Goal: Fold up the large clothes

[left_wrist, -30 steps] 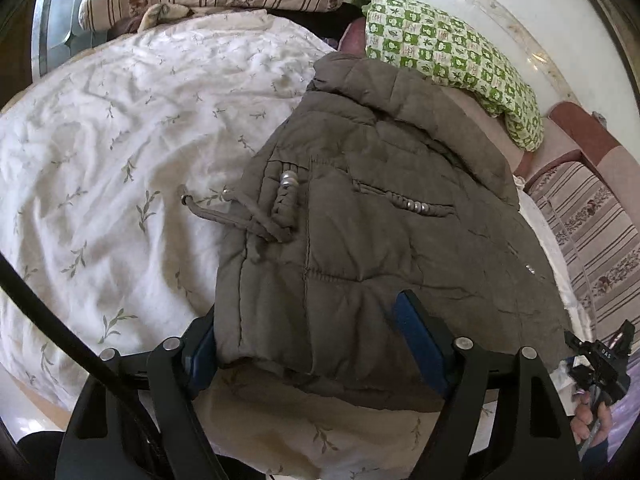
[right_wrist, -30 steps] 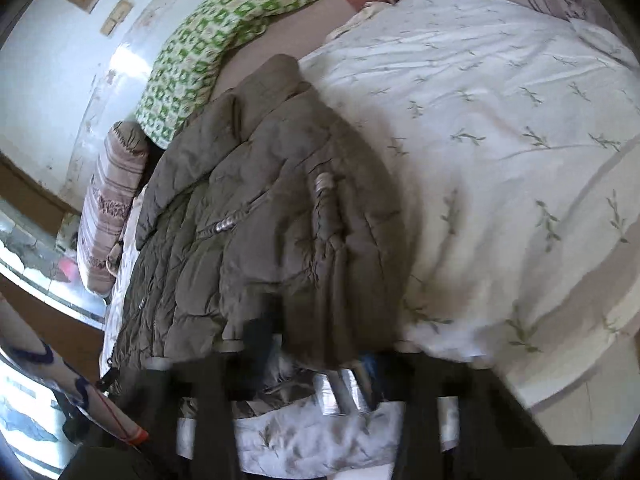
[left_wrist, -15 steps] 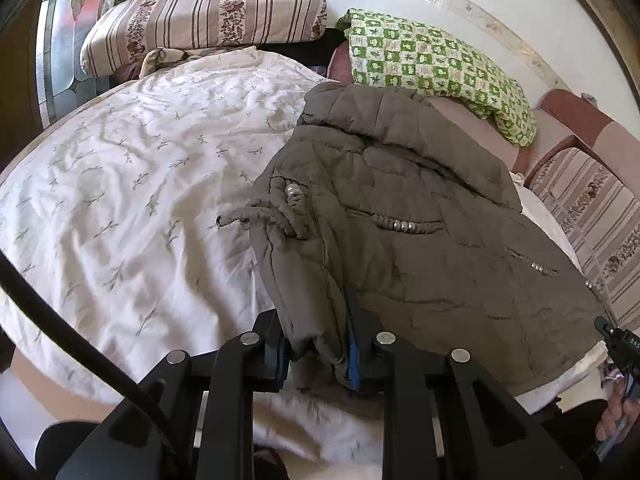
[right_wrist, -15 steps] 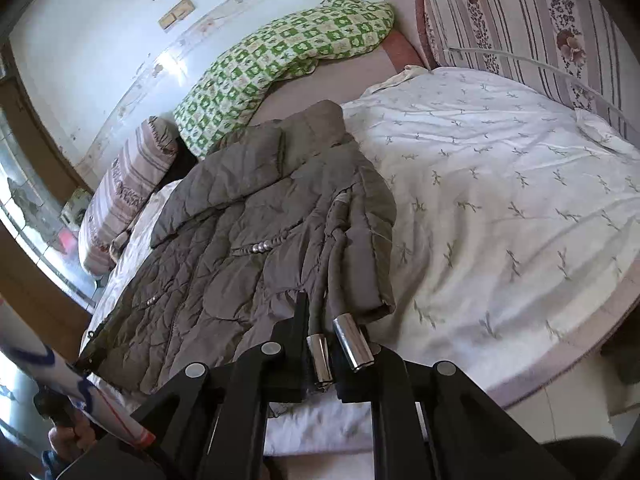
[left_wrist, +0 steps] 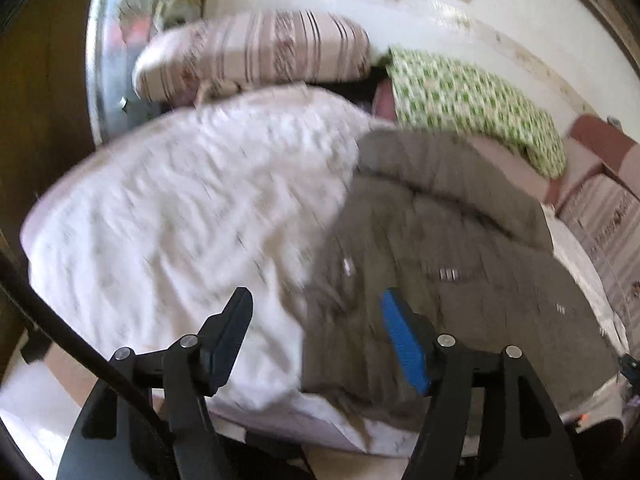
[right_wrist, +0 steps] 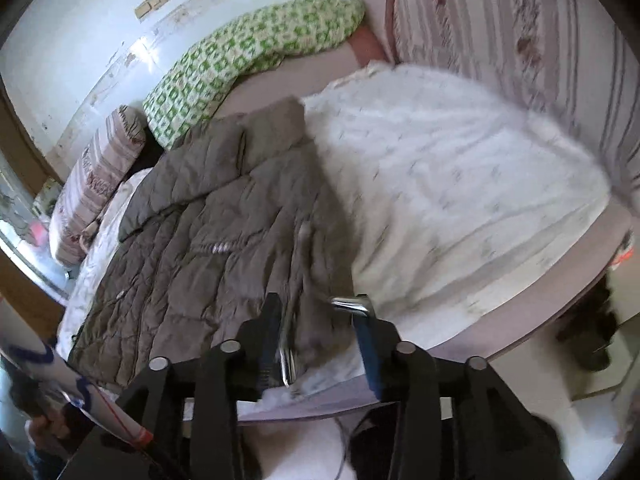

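Observation:
A grey-brown quilted jacket [left_wrist: 448,248] lies flat on the bed's white leaf-print sheet [left_wrist: 180,208], collar toward the pillows. It also shows in the right wrist view [right_wrist: 224,240]. My left gripper [left_wrist: 316,320] is open and empty, held above the jacket's near left edge. My right gripper [right_wrist: 320,320] is open, its jaws apart just over the jacket's near hem, gripping nothing. Both views are blurred by motion.
A striped pillow [left_wrist: 260,52] and a green checked pillow [left_wrist: 468,100] lie at the head of the bed. A striped cushion [right_wrist: 500,28] stands at the right. The bed's near edge [right_wrist: 540,304] drops to a pale floor. A hand holds a white stick [right_wrist: 60,384] at lower left.
Both grippers were shut on the jacket's near edge half a second ago; now both have opened and let it go. The jacket lies flat and both grippers have drawn back.

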